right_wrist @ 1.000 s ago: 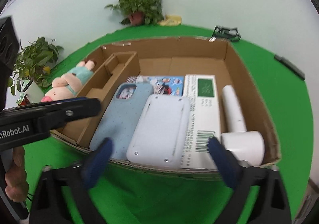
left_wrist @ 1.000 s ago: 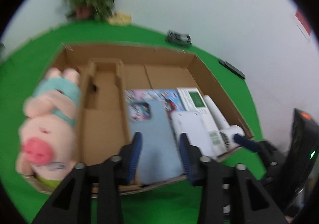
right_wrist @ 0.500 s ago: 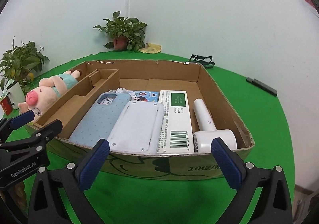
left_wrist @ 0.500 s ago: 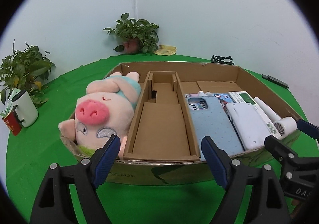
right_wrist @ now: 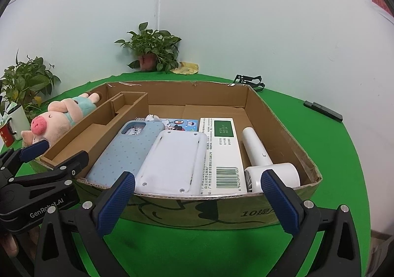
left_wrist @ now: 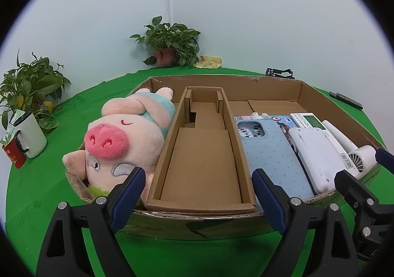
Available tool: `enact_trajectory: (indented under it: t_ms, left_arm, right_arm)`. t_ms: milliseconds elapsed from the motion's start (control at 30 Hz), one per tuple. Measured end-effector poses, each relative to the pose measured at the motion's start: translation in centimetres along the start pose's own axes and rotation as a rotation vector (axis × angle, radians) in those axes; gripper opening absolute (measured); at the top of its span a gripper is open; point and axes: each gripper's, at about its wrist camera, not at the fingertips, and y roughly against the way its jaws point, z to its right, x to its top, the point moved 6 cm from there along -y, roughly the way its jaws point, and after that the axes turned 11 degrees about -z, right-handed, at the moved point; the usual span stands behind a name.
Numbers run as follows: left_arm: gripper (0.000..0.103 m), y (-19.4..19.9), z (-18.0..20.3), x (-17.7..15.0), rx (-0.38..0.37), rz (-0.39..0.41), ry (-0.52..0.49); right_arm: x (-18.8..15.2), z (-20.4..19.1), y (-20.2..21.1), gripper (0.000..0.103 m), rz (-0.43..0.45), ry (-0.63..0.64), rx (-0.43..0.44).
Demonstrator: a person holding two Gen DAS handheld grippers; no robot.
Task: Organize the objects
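Both grippers hang at the near edge of the cardboard box (right_wrist: 283,114) on the green table (right_wrist: 320,153). The left gripper (left_wrist: 198,193) has its jaws opening, nothing between them, and at its 12 o'clock lies the bare cardboard insert (left_wrist: 204,153). At its 10 o'clock the plush pig (left_wrist: 123,136) rests snout toward the camera in the box's left compartment. At its 2 o'clock lies the blue phone case (left_wrist: 270,151). The right gripper (right_wrist: 197,194) is spread wide, pinching nothing. At its 12 o'clock sits the white flat device (right_wrist: 172,161), the barcode box (right_wrist: 222,151) just beside it. At 1 o'clock lies the white handheld fan (right_wrist: 266,166), against the right wall.
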Motion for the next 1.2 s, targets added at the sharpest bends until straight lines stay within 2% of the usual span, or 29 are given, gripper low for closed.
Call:
enact_trajectory:
  t_ms: [67, 433, 533, 1200]
  left_arm:
    - [0.095, -0.11, -0.16, -0.04, 0.006, -0.006, 0.007]
    - [0.096, -0.06, -0.22, -0.08, 0.007, -0.008, 0.008]
    - [0.101, -0.11, -0.41, -0.1, 0.032, -0.012, 0.016]
    - [0.102, -0.16, -0.5, -0.03, 0.029, -0.012, 0.014]
  right_arm:
    - [-0.02, -0.06, 0.05, 0.103, 0.0, 0.0, -0.005]
    - [-0.03, -0.1, 0.06, 0.103, 0.0, -0.002, -0.001]
    - [-0.03, -0.05, 0.04, 0.103, 0.0, -0.002, -0.002]
    - [-0.03, -0.2, 0.02, 0.103, 0.0, -0.001, -0.005]
